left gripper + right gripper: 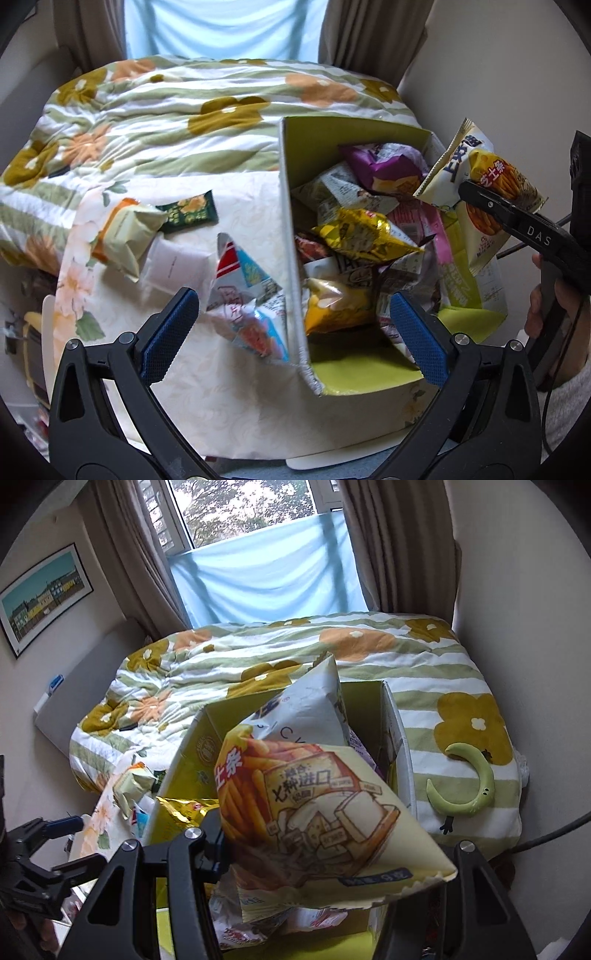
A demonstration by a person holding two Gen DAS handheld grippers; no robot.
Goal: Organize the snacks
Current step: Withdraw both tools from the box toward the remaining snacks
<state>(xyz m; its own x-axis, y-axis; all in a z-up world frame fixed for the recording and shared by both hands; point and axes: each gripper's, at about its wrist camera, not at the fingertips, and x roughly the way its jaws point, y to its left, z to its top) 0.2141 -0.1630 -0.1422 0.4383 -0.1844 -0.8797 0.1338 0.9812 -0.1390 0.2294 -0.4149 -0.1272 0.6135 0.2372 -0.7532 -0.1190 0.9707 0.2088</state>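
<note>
Snacks fill the open box (295, 236) on the bed, and my right gripper (476, 201) is pinching a cheese stick bag (484, 192) over the box's right side. In the right wrist view that bag (321, 812) is clamped near one end, its long axis running up and away from the fingers, tilted, with the box mouth directly below and beyond it. My left gripper (295, 314) is spread wide and holds nothing; it straddles the near left wall of the box, one blue pad (170, 332) outside, the other (417, 332) over the inside. To its left, on the pale floral cloth (221, 387), loose packets lie outside the box: a red and blue packet (247, 295) touching the wall, a green and orange packet (125, 236) farther left, and a small dark green packet (188, 214) beyond. I judge the left gripper is nearer to those. The box looks crowded, with a yellow bag (365, 232) heaped in the middle, so room for lowering seems best at the right. The tall wall is the edge I would watch.
</note>
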